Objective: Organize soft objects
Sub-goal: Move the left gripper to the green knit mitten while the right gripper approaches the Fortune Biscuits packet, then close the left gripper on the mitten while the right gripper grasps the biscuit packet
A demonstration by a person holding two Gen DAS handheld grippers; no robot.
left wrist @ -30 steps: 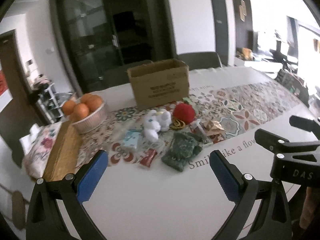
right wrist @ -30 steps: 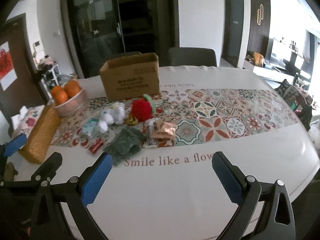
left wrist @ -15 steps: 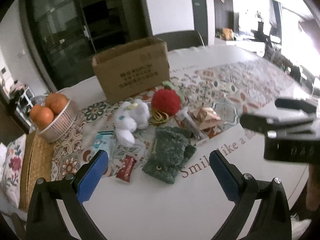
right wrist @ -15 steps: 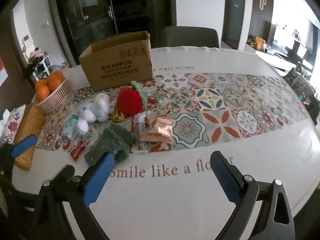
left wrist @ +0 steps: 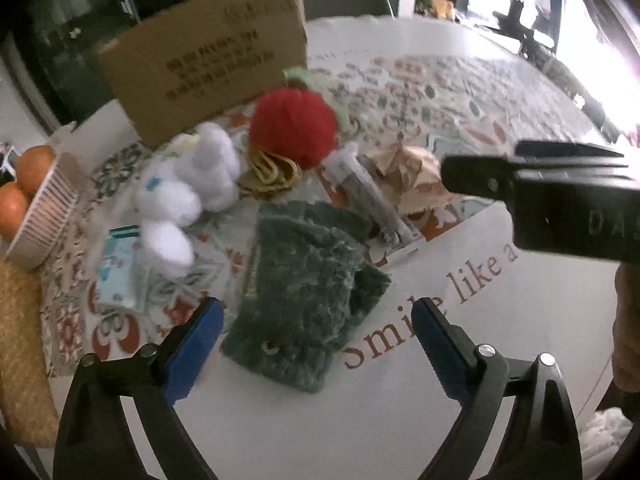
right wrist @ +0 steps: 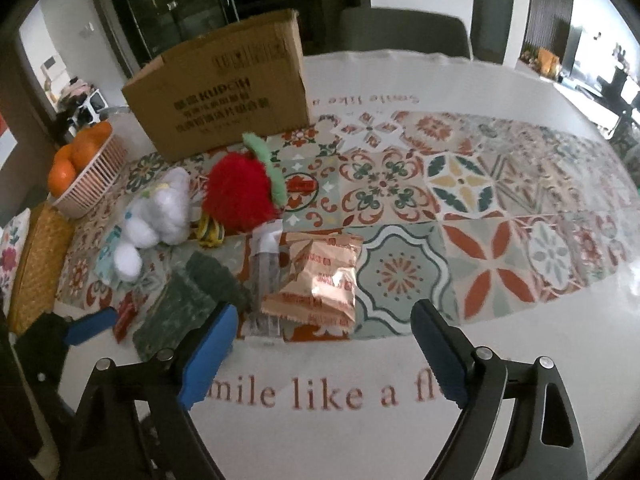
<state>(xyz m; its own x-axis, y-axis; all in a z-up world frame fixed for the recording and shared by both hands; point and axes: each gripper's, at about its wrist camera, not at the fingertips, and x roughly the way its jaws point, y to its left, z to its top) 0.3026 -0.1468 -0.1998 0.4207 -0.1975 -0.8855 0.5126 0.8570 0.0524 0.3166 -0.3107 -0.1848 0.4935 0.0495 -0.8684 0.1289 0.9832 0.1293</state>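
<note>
- Both grippers had dropped closer, jaws closing slightly, nothing between them yet.
- Left gripper (left wrist: 316, 332) gaped over green fuzzy pouch (left wrist: 308, 280), twelve o'clock.
- Right gripper (right wrist: 324, 340) stood empty, cardboard box (right wrist: 224, 88) at eleven, presumably the destination.

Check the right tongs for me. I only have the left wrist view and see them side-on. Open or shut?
Observer: Open. The right tongs have just been closing a little, with nothing gripped between the pads.
Operator: What's nearest them?
Observer: The copper snack pouch, lying flat just beyond the gap, beside a clear spray bottle.
Operator: Anything hidden from me near the green cloth?
Observer: A small red packet at the left edge of the green cloth.
</note>
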